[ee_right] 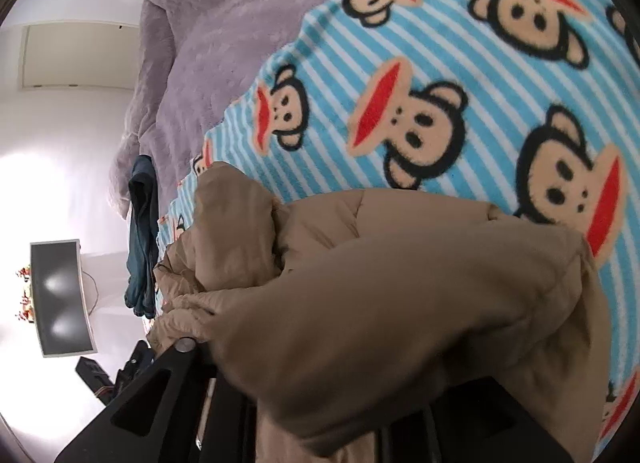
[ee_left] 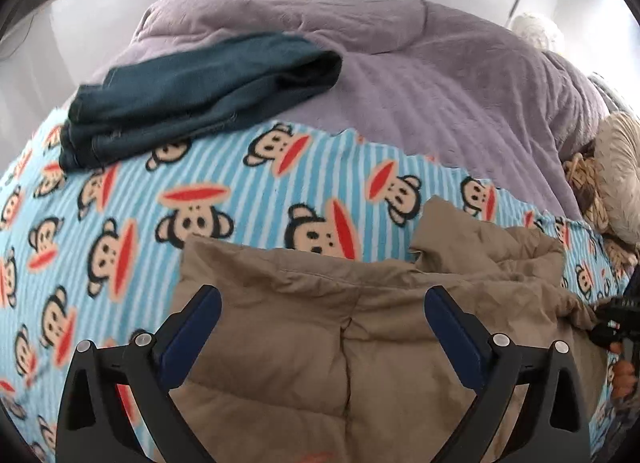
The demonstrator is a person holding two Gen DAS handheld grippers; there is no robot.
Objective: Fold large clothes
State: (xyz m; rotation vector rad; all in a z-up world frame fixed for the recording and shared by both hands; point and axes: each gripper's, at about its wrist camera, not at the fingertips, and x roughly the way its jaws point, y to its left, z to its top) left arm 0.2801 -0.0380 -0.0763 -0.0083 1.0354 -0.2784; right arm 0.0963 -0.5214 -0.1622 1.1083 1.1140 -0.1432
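A tan padded jacket (ee_left: 360, 327) lies on a blue striped monkey-print blanket (ee_left: 240, 183) on a bed. My left gripper (ee_left: 320, 299) is open, its two blue-padded fingers spread wide just above the jacket's upper edge, holding nothing. In the right wrist view the jacket (ee_right: 400, 303) bunches thickly over my right gripper (ee_right: 332, 403); the fabric hides the fingertips, and the cloth looks gathered and lifted between the fingers. The right gripper also shows at the far right edge of the left wrist view (ee_left: 616, 327), against the jacket's side.
Folded dark blue jeans (ee_left: 200, 91) lie at the blanket's far left. A lilac quilt (ee_left: 440, 75) covers the far half of the bed. Beige plush items (ee_left: 612, 171) sit at the right. A monitor (ee_right: 60, 295) stands beside the bed.
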